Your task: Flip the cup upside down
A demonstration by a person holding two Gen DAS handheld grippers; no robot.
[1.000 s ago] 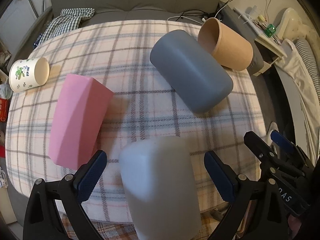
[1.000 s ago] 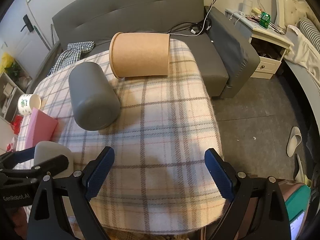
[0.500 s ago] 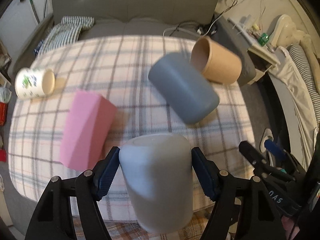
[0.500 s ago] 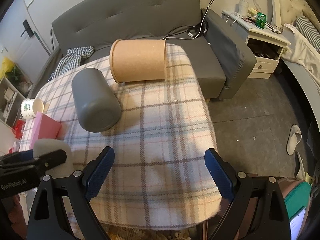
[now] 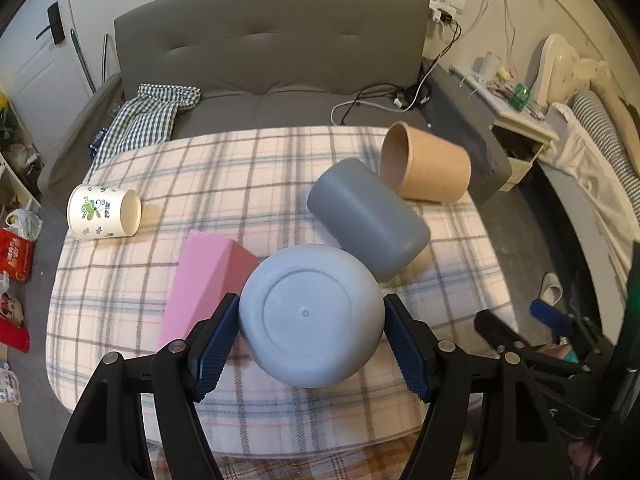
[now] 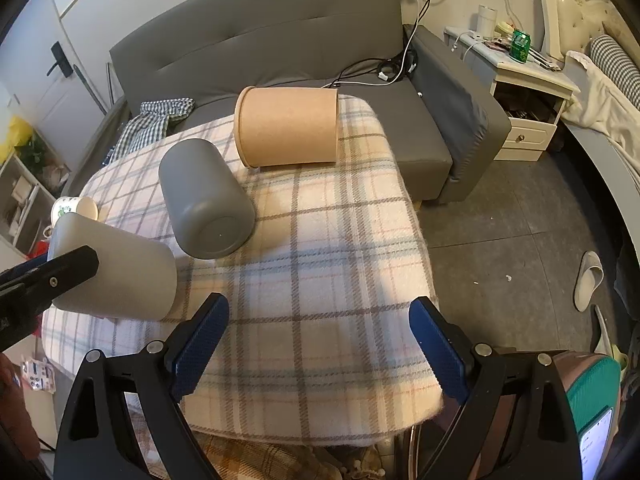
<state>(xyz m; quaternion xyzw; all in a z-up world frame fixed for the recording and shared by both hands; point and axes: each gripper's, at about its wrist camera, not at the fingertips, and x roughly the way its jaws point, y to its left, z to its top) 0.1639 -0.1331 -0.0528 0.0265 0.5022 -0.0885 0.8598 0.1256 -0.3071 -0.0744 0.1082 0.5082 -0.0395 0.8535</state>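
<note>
Writing: none legible on any item; the white cup (image 5: 103, 212) carries only a green leaf print. A green can (image 6: 520, 45) on the nightstand shows a label too small to read.

Light grey-blue cup (image 5: 311, 316): smooth plastic, rounded base with a moulded ring and a centre dot. Left wrist view shows its base facing the camera; right wrist view shows its side (image 6: 114, 276), lying roughly level and clear of the plaid cloth (image 6: 320, 248). Left gripper (image 5: 312, 338) is clamped on it, blue pads pressed to both sides.

Right gripper (image 6: 320, 344): jaws spread wide, nothing between them, above the cloth's near edge.

Also on the cloth, all lying on their sides: dark grey cup (image 5: 366, 218), touching brown paper cup (image 5: 426, 168); pink block (image 5: 206, 280), seen only from the left wrist.
</note>
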